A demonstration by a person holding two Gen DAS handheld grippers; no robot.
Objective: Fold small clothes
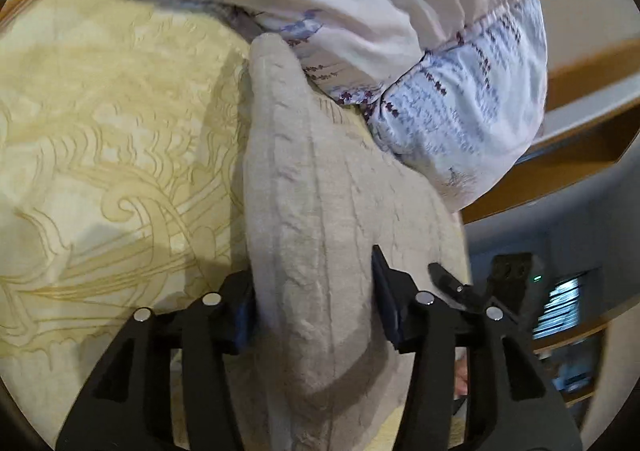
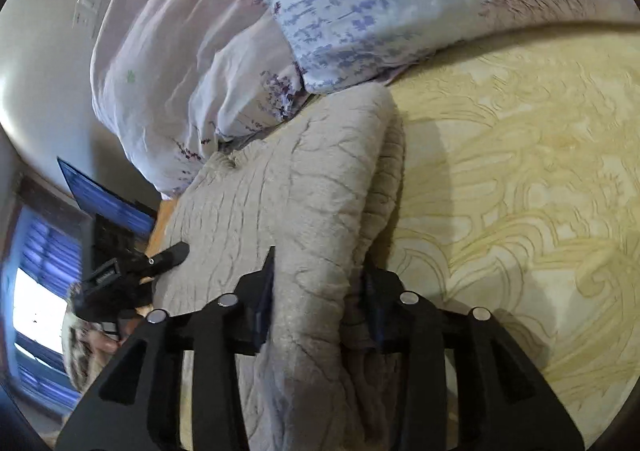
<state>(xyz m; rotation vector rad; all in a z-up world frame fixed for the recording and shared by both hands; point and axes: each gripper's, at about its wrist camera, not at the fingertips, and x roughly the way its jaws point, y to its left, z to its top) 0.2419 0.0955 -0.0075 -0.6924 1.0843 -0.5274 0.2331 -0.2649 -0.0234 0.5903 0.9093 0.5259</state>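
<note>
The beige fleece garment (image 1: 320, 219) is lying in a thick doubled-up bundle on the bed, on top of the yellow patterned bedspread (image 1: 100, 123), with its far end tucked up against the floral duvet (image 1: 460, 119). It looks plush and floppy, probably light, zero stiffness, so I'd guess it sags wherever it isn't supported and the layers slide over each other a bit. Best place to grab is right at the thick folded edge, taking all the layers at once (a single layer would likely just peel away).

That's pretty much what's going on: the left gripper (image 1: 316, 311) has its jaws pinching a fat wad of the fleece, and the right gripper (image 2: 320, 311) has its jaws clamped on the bundle too, both near the close end.

The views split things up nicely. The right wrist camera shows the broad top face of the garment (image 2: 288, 187), the stacked layers along its edge, and the other gripper (image 2: 160, 259) poking in at the side, plus a screen (image 2: 108, 207) and a window (image 2: 36, 291) behind. The left wrist view mostly gets the rounded fold edge-on and a wooden bed frame (image 1: 560, 155) past the duvet.
</note>
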